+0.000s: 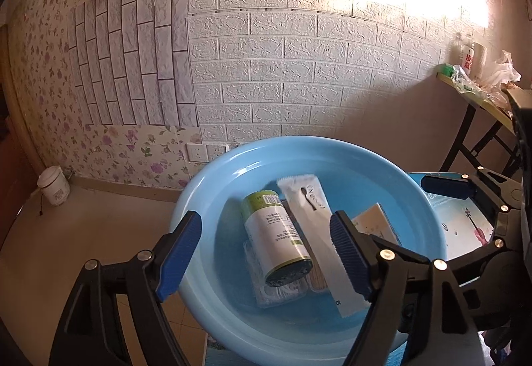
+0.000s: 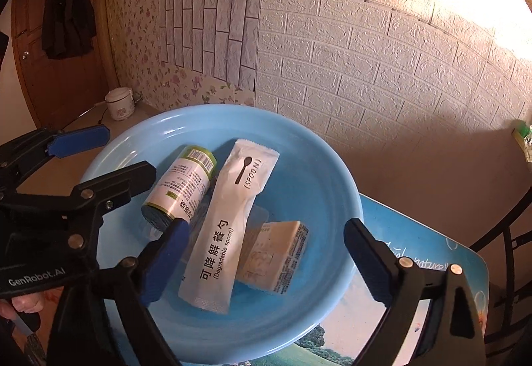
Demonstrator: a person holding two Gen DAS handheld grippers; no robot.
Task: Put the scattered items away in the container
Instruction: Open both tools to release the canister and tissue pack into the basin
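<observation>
A light blue basin (image 1: 206, 186) (image 2: 332, 166) stands on a small printed table. In it lie a white-and-green roll canister (image 1: 276, 233) (image 2: 181, 183), a white spoon packet (image 1: 319, 233) (image 2: 226, 233), a cream box (image 1: 375, 223) (image 2: 276, 253) and a clear pack of sticks (image 1: 282, 292). My left gripper (image 1: 266, 253) is open and empty just above the basin's near side. My right gripper (image 2: 266, 259) is open and empty over the basin. The left gripper (image 2: 96, 156) also shows at the left of the right wrist view, and the right gripper (image 1: 465, 209) at the right of the left wrist view.
The printed table top (image 2: 415, 266) extends right of the basin. A white rice cooker (image 1: 53, 188) (image 2: 119, 103) sits on the floor by the flowered wall. A cluttered folding table (image 1: 478, 90) stands at the right. A wooden door (image 2: 50, 73) with a hung jacket is at the left.
</observation>
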